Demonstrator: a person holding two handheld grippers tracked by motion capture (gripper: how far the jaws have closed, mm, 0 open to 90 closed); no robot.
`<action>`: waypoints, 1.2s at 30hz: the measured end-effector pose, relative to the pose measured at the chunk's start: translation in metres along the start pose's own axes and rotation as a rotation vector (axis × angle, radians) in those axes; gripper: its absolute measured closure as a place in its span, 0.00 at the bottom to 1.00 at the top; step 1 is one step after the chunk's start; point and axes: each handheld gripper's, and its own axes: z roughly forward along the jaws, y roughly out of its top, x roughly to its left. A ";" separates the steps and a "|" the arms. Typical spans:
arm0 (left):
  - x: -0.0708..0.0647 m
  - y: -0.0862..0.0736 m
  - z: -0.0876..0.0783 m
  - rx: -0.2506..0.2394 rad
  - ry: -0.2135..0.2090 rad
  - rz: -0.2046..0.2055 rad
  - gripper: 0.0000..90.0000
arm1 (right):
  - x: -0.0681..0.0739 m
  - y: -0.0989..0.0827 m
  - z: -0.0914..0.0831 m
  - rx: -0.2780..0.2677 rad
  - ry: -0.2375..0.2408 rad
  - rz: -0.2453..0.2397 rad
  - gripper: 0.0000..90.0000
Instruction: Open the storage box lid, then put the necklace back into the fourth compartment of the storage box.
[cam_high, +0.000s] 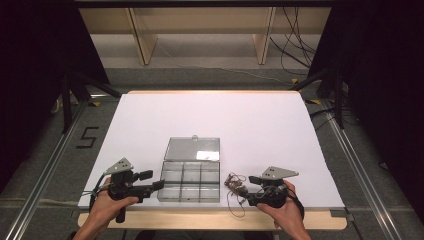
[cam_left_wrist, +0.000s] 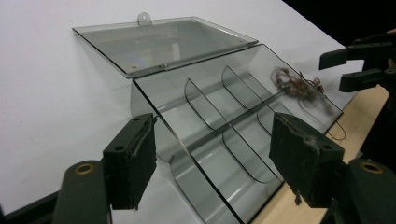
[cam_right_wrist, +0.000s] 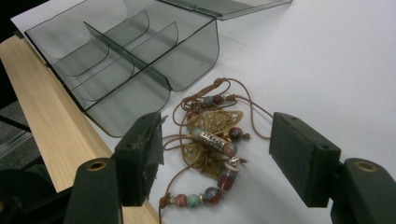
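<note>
I see the necklace (cam_right_wrist: 210, 144), a tangle of thin brown cord, glossy beads and a gold filigree pendant, lying on the white desk (cam_high: 260, 125) between my right gripper's (cam_right_wrist: 219, 154) jaws, which stand apart without touching it. Left of those jaws sits the smoky clear-plastic box (cam_high: 190, 180), lid laid back, curved dividers inside. My left gripper's (cam_left_wrist: 215, 158) jaws gape around its near corner.

A clear smoky-grey plastic box (cam_high: 190, 181) sits on the white bench near its front edge, its hinged lid (cam_high: 193, 149) thrown fully open and lying flat behind it. Inner walls split the box into six compartments, all bare. Just to its right lies a tangled necklace (cam_right_wrist: 210, 144): brown cord, red and green beads, a gold filigree pendant, heaped on the bench.
</note>
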 end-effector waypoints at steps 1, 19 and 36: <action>-0.002 -0.001 -0.001 0.005 0.001 0.002 0.34 | -0.002 0.000 0.001 -0.011 0.003 -0.018 0.40; -0.026 -0.028 0.000 0.061 0.024 0.129 0.27 | -0.006 -0.001 0.003 0.007 -0.010 -0.034 0.39; -0.027 -0.043 0.002 0.088 0.059 0.098 0.27 | -0.008 0.013 0.020 0.042 0.016 -0.061 0.38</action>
